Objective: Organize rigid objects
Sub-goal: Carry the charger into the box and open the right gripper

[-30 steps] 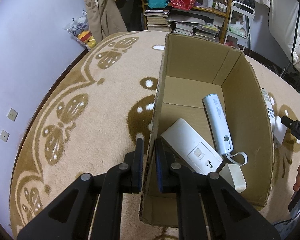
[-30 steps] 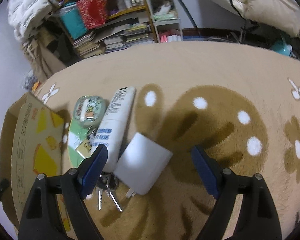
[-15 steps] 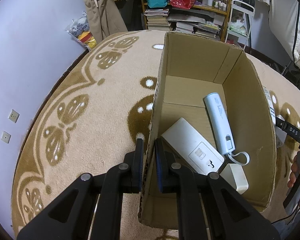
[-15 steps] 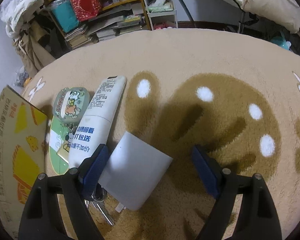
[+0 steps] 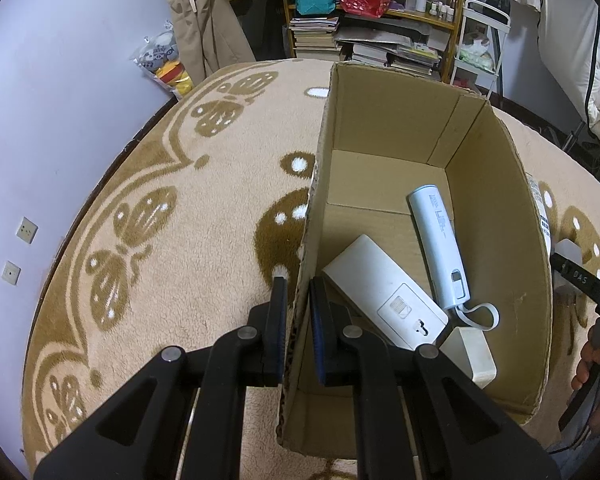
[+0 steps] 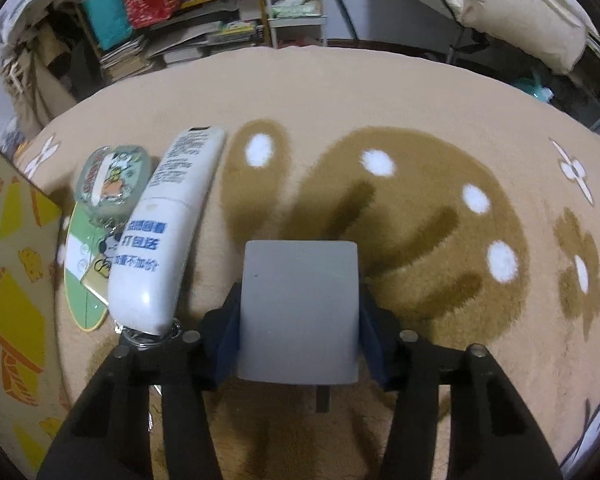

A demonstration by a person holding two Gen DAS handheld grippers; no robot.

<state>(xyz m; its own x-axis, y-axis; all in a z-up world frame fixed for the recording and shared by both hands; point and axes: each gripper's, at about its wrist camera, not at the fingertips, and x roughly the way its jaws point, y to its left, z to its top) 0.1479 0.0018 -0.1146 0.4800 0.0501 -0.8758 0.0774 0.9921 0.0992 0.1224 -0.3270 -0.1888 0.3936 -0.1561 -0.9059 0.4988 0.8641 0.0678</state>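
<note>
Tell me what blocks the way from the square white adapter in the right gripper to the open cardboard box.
The white remote, with the round green pouch beyond it, lies on the rug between the adapter in the right gripper and the cardboard box. Lifted over them, nothing visible blocks it.

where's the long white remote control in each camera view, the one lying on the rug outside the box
Left wrist view: only a sliver of the remote control shows at the right edge, beyond the cardboard box's right wall.
Right wrist view: the remote control lies lengthwise on the rug, left of centre, beside the right gripper.
Shared landmark: the cardboard box, which lies just left of the remote.
</note>
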